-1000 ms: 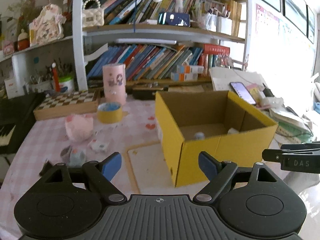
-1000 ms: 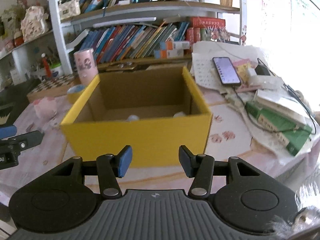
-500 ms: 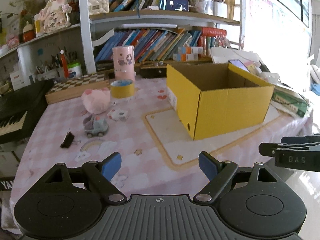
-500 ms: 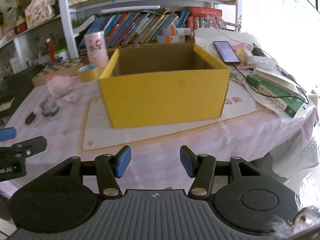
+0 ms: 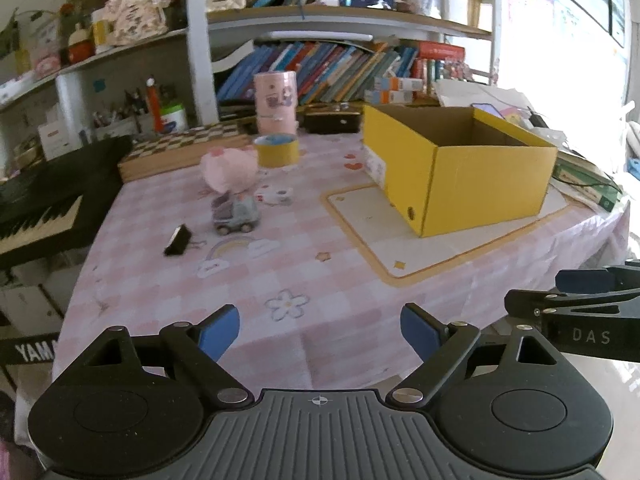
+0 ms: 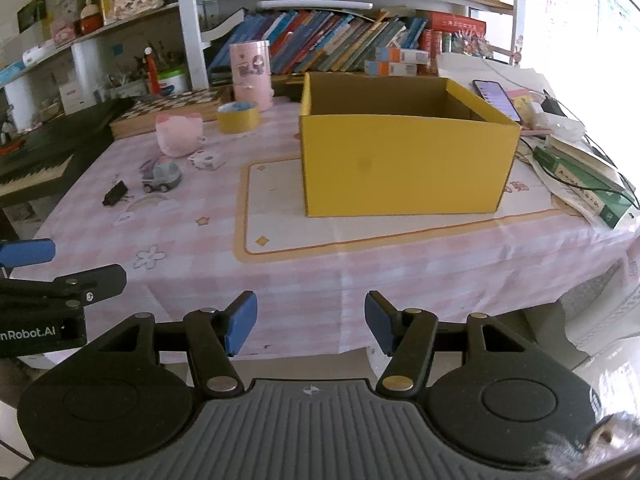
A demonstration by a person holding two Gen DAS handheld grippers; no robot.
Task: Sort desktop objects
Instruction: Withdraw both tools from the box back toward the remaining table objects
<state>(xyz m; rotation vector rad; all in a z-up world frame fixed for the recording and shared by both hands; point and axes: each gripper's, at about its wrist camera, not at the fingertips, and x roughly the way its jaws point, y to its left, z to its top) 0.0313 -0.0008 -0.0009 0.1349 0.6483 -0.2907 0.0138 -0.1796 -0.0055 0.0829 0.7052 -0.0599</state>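
Both jaws stand empty, left gripper (image 5: 320, 330) wide, right gripper (image 6: 306, 322) narrower and just opening; left of the yellow box (image 5: 480, 176), my toy car (image 5: 236, 216) could roll off the surface (image 5: 320, 272) if nudged

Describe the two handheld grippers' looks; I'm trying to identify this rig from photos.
Both match: the left gripper and right gripper have matte black bodies with a ribbed grey centre panel, two round black discs, silver pivot pins and blue pads on black linkage fingers. Seen from the side, white lettering shows: "DAS" on the right gripper, "nRobot.AI" on the left. No cables or sleeves visible.
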